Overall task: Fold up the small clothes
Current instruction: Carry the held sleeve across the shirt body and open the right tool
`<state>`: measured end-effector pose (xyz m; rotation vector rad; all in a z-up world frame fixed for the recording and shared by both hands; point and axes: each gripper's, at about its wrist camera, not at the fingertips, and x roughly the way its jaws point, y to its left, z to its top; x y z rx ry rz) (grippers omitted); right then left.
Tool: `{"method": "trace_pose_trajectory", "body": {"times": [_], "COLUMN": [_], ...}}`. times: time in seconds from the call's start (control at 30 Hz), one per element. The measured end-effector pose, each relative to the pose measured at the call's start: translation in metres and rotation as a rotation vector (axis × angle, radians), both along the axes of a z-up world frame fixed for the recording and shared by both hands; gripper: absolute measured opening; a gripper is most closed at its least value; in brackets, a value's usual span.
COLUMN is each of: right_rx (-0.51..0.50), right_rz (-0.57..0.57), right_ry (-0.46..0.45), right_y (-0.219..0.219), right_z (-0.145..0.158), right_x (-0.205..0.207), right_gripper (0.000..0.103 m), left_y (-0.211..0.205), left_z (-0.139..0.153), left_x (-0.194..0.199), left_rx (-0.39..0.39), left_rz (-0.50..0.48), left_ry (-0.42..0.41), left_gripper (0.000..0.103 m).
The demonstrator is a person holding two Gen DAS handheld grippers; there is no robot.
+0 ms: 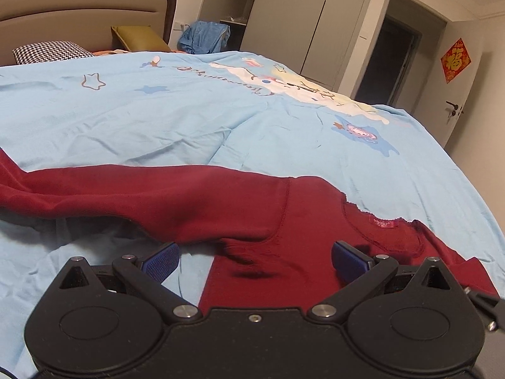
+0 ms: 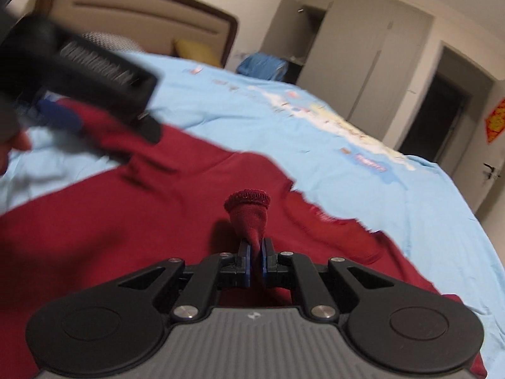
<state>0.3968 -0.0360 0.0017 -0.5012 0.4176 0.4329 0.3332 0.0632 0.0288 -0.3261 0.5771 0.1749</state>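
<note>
A dark red long-sleeved top [image 1: 246, 208] lies spread on a light blue bed cover [image 1: 157, 120], one sleeve stretching left, its pink neck label to the right. My left gripper [image 1: 255, 257] is open just above the armpit area, blue pads wide apart, nothing between them. In the right wrist view the same red top [image 2: 94, 221] fills the foreground. My right gripper [image 2: 256, 257] is shut on the cuff of a red sleeve [image 2: 249, 210], which sticks up between the pads. The left gripper's black body [image 2: 79, 72] shows blurred at upper left.
A headboard [image 1: 88, 6] and pillows [image 1: 50, 51] are at the far end of the bed. A blue garment [image 1: 203, 36] sits beyond the bed. Wardrobe doors [image 1: 300, 22] and a dark doorway [image 1: 388, 60] stand at the right. The bed's edge [image 1: 467, 189] falls away on the right.
</note>
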Motion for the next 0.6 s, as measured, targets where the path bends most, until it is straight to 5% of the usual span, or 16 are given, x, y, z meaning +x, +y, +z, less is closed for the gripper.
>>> {"method": "trace_pose_trajectory", "body": {"times": [0.07, 0.27, 0.43, 0.6], "right_rx": [-0.023, 0.013, 0.143, 0.357], "right_rz": [0.049, 0.110, -0.046, -0.285], "right_ry": [0.031, 0.056, 0.073, 0.159], "right_y": [0.004, -0.036, -0.111, -0.193], "right_z": [-0.010, -0.002, 0.022, 0.032], "right_x": [-0.015, -0.053, -0.049, -0.013], "right_gripper": [0.012, 0.057, 0.081, 0.085], "left_y": [-0.001, -0.024, -0.056, -0.081], "left_z": [-0.003, -0.012, -0.032, -0.060], "left_x": [0.001, 0.013, 0.035, 0.046], "left_rx": [0.001, 0.000, 0.050, 0.168], "left_rz": [-0.011, -0.088, -0.172, -0.201], "left_ry": [-0.002, -0.016, 0.023, 0.071], "left_gripper": [0.102, 0.102, 0.102, 0.102]}}
